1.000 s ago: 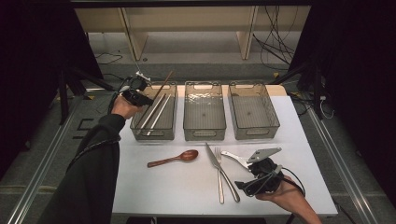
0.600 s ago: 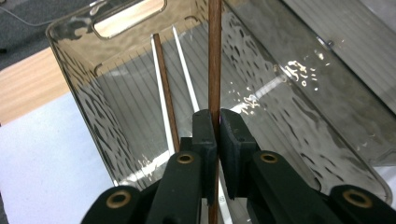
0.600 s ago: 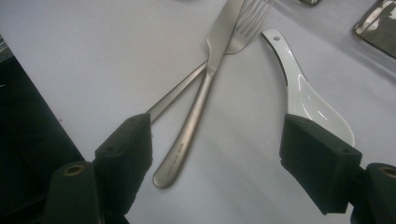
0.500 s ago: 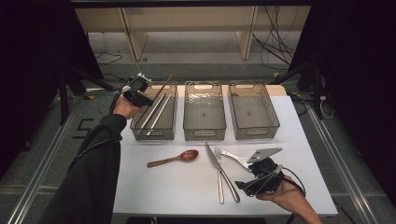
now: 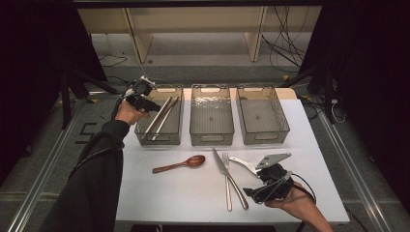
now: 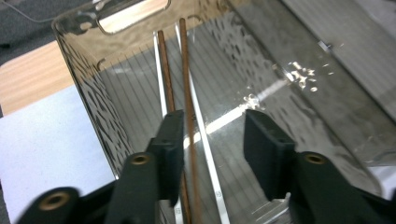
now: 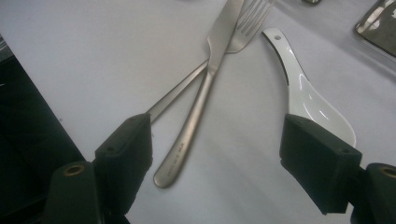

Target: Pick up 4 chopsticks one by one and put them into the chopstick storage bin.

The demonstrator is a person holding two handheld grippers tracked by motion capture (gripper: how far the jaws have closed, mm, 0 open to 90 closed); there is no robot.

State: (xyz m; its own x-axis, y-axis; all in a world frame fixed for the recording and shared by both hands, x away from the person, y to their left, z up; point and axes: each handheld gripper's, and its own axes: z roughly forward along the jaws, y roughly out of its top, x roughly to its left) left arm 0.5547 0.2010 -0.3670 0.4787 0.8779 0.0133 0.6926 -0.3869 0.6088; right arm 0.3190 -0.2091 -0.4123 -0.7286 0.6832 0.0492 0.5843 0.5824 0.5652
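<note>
In the left gripper view the left gripper (image 6: 212, 149) hangs over the near end of the leftmost clear bin (image 6: 88, 88), its jaws parted, having just been opening. Two brown chopsticks (image 6: 187, 100) run between the jaws and away from them along the bin floor, close beside the left jaw and well clear of the right one; neither pad seems to press on them, though the blur near the left pad makes that hard to judge. Beside the brown pair, pale metal chopsticks (image 6: 201, 109) lie on the same line, reaching toward the far handle cut-out. In the high view this gripper (image 5: 143, 100) sits at the bin's outer far corner, with the middle bin (image 5: 211, 137) and the right bin (image 5: 263, 137) farther off to its side. The right gripper (image 7: 217, 140) rests low over the white table (image 7: 84, 56) with its jaws spread wide and nothing between the pads. Just ahead of it a knife (image 7: 201, 102) lies crossed over a fork (image 7: 233, 39), the knife's handle end nearest the left jaw; a white ceramic spoon (image 7: 310, 100) lies by the right jaw. Beyond these, in the high view, a wooden spoon (image 5: 181, 164) lies apart on the table.
</note>
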